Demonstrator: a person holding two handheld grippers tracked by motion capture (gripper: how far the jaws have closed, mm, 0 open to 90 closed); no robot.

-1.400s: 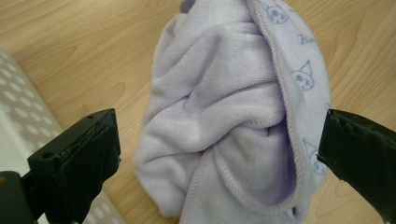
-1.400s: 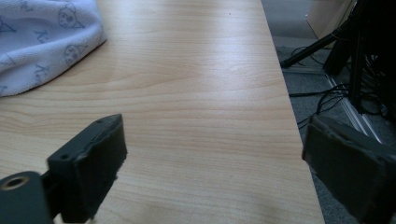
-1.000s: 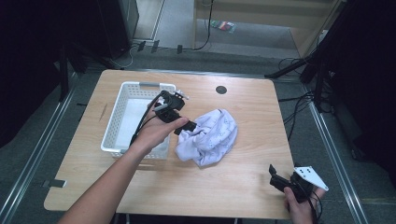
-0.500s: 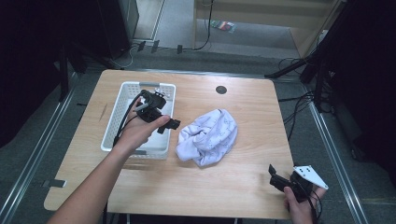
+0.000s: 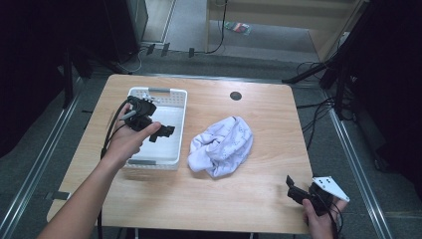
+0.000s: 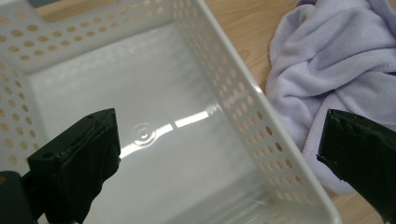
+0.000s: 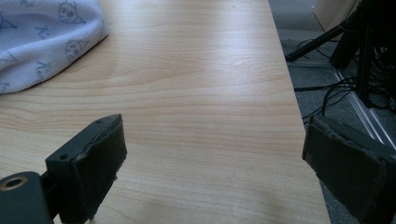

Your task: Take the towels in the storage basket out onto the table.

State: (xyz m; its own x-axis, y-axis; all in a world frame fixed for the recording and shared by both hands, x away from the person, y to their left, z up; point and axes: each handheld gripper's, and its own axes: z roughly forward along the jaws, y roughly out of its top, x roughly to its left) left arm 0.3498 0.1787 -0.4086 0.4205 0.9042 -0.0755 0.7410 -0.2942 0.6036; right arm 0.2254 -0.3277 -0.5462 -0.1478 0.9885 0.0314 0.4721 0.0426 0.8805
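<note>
Over the white basket (image 5: 177, 107), the left gripper (image 5: 161, 132) is hovering, jaws apart — the right gripper (image 5: 293, 186), also spread, is resting near the cloth (image 5: 224, 145).

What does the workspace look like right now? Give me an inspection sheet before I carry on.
Surface: wooden table, mostly bare, with a dark round spot near the far edge.
Job's things: white perforated basket, empty inside; crumpled pale lilac cloth lying on the table right of it, not in it.
Clutter: nothing seen.
Grippers: left hand-held gripper over the basket, jaws open, holding nothing; right hand-held gripper at the near right corner of the table, jaws open, holding nothing.
Cables: black cable trailing from the left hand-held gripper; loose cables on the floor to the right.
Surroundings: grey floor, dark stands, metal rails.
</note>
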